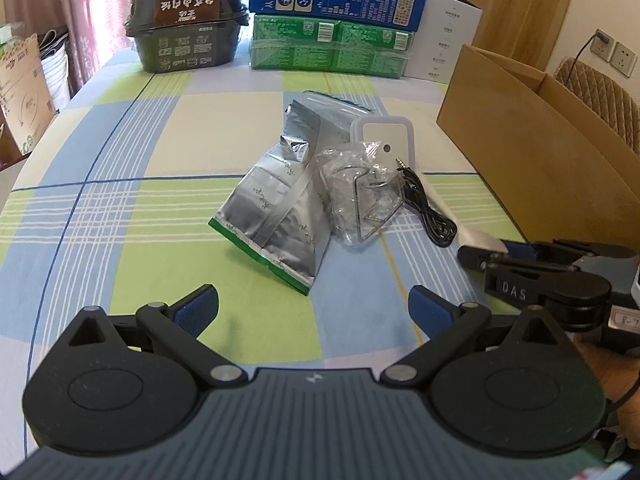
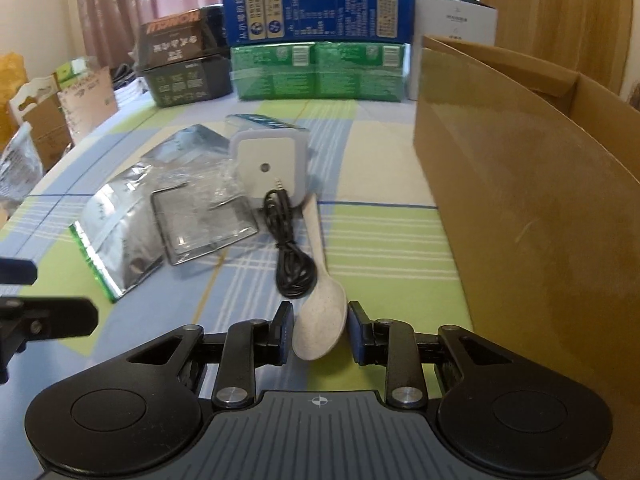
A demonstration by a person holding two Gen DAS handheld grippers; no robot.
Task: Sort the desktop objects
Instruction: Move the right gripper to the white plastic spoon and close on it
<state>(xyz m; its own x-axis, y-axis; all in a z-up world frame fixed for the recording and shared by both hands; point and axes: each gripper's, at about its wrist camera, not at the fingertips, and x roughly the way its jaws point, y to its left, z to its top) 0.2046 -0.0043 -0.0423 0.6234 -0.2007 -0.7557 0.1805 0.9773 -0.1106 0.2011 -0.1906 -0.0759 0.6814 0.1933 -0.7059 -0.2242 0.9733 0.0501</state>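
A checked tablecloth [image 2: 380, 240] is carrying the clutter. Beside the cardboard box [image 2: 520, 208], the right gripper [image 2: 320, 330] is straddling the spoon [image 2: 322, 320], jaws not yet gripping it. The left gripper [image 1: 314, 312] is waiting wide open, empty.

left gripper [image 1: 314, 312]: jaws wide apart; right gripper [image 2: 319, 330]: jaws partly open

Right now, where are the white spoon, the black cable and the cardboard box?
white spoon [image 2: 320, 328]: right wrist view, on its bowl.
black cable [image 2: 294, 276]: right wrist view, on its coiled loops.
cardboard box [image 2: 520, 208]: right wrist view, on its near side wall.
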